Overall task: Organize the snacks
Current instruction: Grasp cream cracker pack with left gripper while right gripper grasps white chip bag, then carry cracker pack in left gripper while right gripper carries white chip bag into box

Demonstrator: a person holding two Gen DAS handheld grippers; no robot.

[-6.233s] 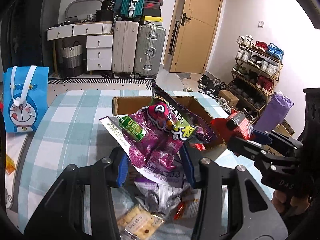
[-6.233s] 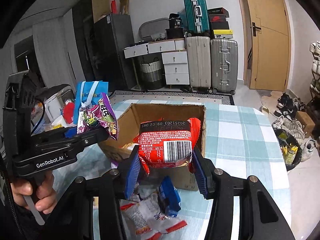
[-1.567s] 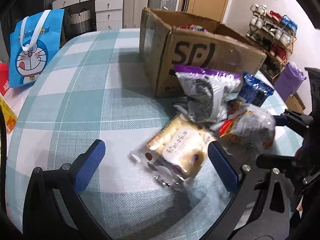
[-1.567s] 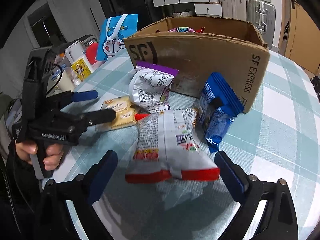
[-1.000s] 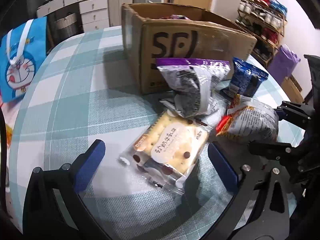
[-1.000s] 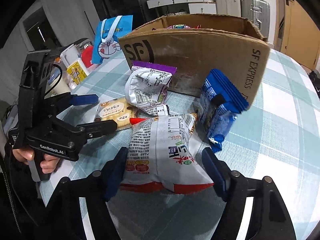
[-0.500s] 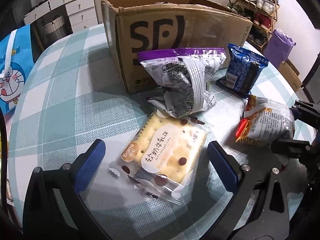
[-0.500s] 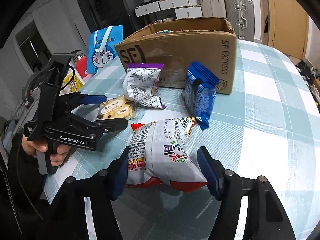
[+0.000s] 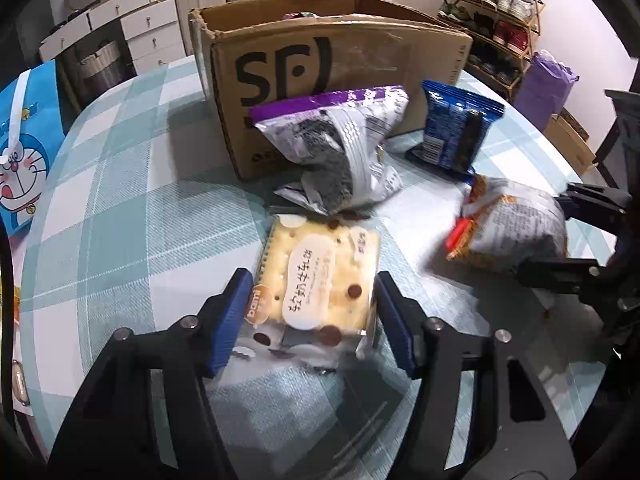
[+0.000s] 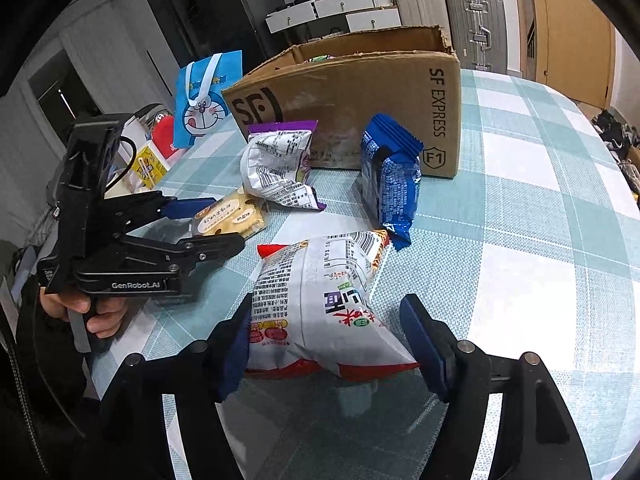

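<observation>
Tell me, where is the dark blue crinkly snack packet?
The dark blue crinkly snack packet stands on the checked tablecloth, against the brown cardboard box, right of the purple-topped bag.

table: round, teal/white check cloth (image 9: 120,216) (image 10: 540,216)
box: brown SF cardboard box (image 9: 340,60) (image 10: 360,92) on cloth, far side, top open
purple/white bag: (image 9: 340,152) (image 10: 280,164) on cloth, leaning against box front
blue packet: (image 9: 456,128) (image 10: 390,176) on cloth, near box corner, w/ upper end against box
cracker pack: (image 9: 316,276) (image 10: 228,216) flat on cloth, just in front of purple/white bag
red/white noodle bag: (image 9: 512,232) (image 10: 320,304) nearest edge, can't tell if resting on cloth
Doraemon bag: blue tote (image 9: 20,144) (image 10: 206,96) at table's left edge
left edge misc: yellow carton (image 10: 150,164) & red item (image 10: 164,136) beside tote
</observation>
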